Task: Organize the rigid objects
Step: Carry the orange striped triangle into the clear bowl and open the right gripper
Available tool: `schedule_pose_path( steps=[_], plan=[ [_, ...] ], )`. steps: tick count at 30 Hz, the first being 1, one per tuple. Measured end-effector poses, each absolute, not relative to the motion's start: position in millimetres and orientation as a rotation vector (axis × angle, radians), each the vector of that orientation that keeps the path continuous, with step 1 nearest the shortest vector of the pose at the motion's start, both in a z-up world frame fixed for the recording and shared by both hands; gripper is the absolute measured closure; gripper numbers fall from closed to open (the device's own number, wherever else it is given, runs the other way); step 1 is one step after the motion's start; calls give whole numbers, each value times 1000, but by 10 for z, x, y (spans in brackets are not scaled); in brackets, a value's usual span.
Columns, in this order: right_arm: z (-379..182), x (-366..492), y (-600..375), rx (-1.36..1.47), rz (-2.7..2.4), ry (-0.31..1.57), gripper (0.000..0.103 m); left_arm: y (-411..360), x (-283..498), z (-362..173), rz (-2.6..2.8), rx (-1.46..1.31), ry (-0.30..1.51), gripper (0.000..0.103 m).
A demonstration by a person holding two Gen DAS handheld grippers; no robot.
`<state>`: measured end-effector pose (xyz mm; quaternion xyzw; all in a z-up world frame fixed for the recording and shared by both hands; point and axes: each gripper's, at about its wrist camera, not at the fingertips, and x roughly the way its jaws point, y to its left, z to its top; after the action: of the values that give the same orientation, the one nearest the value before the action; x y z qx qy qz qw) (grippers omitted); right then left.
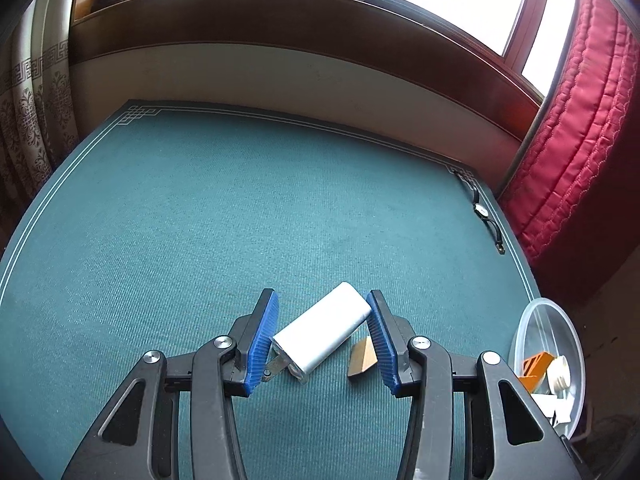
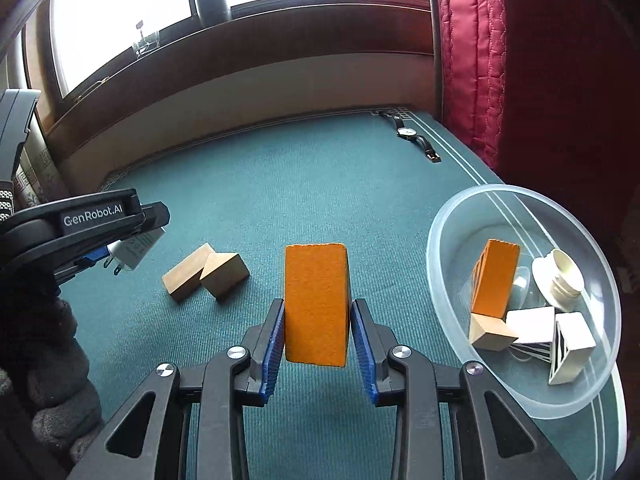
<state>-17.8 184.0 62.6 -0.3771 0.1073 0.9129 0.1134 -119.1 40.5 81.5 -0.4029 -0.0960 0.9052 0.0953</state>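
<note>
The left gripper (image 1: 322, 334) has its 2 ribbed blue pads closed part-way on a smooth white charger (image 1: 322, 332), a rounded rectangular plug with metal prongs at its near end; the charger sits diagonally between the pads and is lifted off the table (image 1: 160, 208), which is covered in a ribbed teal mat with a white line border. The right gripper (image 2: 318, 330) is closed on a rough-textured orange block (image 2: 316, 304), a rectangular brick shape held upright above the mat. 2 plain wooden blocks (image 2: 204, 272) lie touching each other on the mat, left of the orange block. At the right edge stands a round translucent plastic bowl (image 2: 448, 224) holding a second orange block (image 2: 496, 276), a wooden block, white angular pieces and a small white ridged cup. A wristwatch (image 2: 412, 134) with a dark strap lies flat near the far right corner.
</note>
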Motion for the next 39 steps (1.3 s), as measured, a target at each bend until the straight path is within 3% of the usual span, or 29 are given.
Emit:
schedule_pose_path(
  steps=[39],
  plan=[
    [665, 566, 3179, -893, 2340, 534, 69, 933, -904, 798, 2579, -1148, -123, 56]
  ],
)
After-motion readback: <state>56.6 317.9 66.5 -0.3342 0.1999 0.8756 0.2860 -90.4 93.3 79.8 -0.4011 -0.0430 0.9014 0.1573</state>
